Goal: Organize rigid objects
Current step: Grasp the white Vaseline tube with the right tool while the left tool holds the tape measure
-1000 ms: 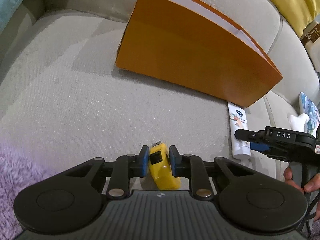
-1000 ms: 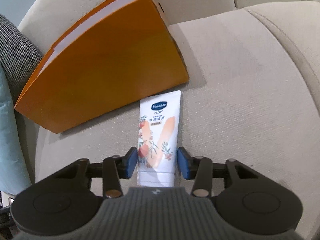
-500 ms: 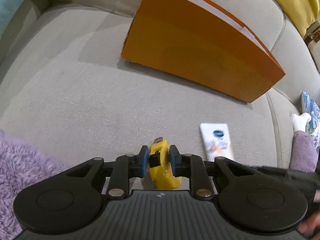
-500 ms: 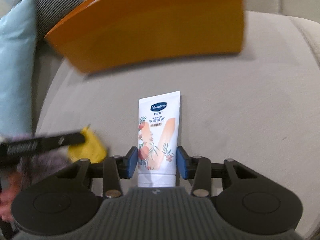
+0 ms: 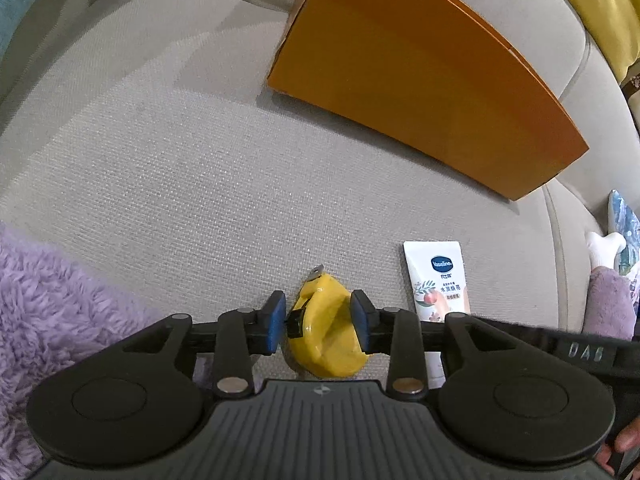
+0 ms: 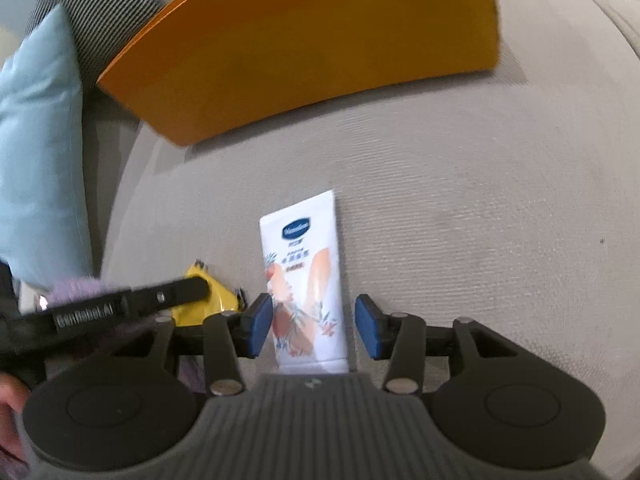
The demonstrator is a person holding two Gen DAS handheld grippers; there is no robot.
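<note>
A yellow tape measure (image 5: 328, 332) lies on the beige sofa seat (image 5: 160, 180) between the fingers of my left gripper (image 5: 318, 322). The jaws are opening and the blue pads (image 5: 276, 322) stand just off the tape's sides. Right beside it lies a white lotion tube (image 6: 304, 264), also seen in the left wrist view (image 5: 440, 280). My right gripper (image 6: 308, 326) is shut on the tube's lower end. The tape measure (image 6: 218, 300) shows at the left of the right wrist view, behind a left finger (image 6: 132, 304).
A large orange box (image 5: 420, 80) leans against the sofa back. A purple fluffy throw (image 5: 48, 312) lies at the left and a teal cushion (image 6: 36, 140) stands beyond it. A yellow cushion (image 5: 600, 0) sits at the far right. A hand (image 5: 624, 444) holds the right gripper.
My left gripper's jaws have spread and the tape measure has tipped over flatter between them. The right gripper has carried the tube from the box's foot to beside the tape measure.
</note>
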